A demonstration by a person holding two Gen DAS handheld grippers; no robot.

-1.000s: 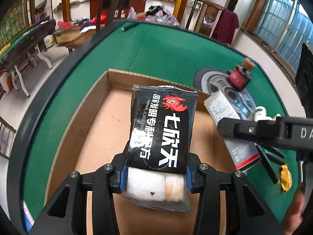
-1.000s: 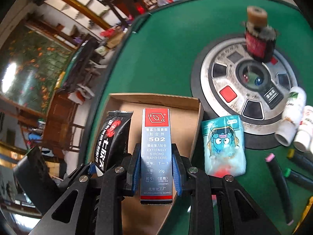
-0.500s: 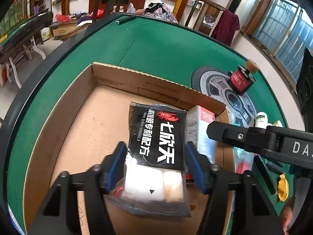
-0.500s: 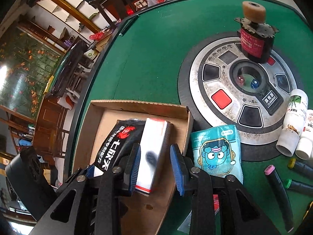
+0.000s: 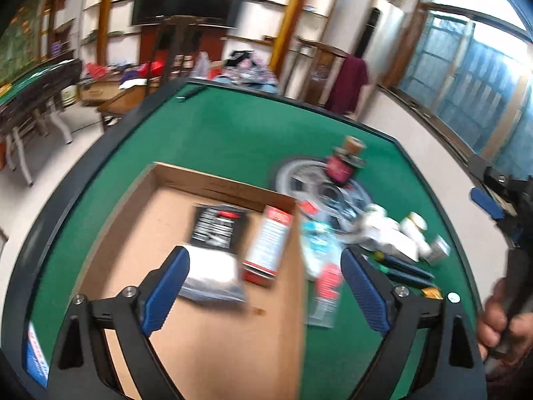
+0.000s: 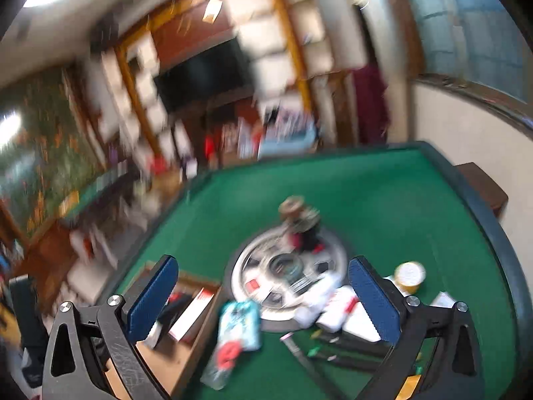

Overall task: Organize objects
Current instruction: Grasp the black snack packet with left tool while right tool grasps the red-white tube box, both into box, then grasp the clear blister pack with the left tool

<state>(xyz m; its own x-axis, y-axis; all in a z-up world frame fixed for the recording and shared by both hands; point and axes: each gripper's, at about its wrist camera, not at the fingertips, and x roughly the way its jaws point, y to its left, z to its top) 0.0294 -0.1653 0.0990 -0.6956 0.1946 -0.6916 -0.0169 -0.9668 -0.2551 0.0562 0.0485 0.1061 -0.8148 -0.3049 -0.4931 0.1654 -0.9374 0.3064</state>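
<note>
With both grippers' fingers (image 5: 173,278) spreading empty, we have the black foil packet (image 5: 216,233) and red-and-white glue carton (image 5: 269,243) in the brown cardboard box (image 5: 206,186) near the green counter's (image 5: 233,133) left edge, while the blue cartoon pouch (image 6: 238,325), white bottles (image 6: 319,300) and markers (image 6: 346,343) wait outside.

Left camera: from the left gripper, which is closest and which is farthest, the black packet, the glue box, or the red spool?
From the left gripper, whose jaws are opening with nothing gripped:
1. Black packet, in the cardboard box, just ahead.
2. Glue box, beside it on the right, close behind.
3. Red spool, far back on the round panel.
</note>
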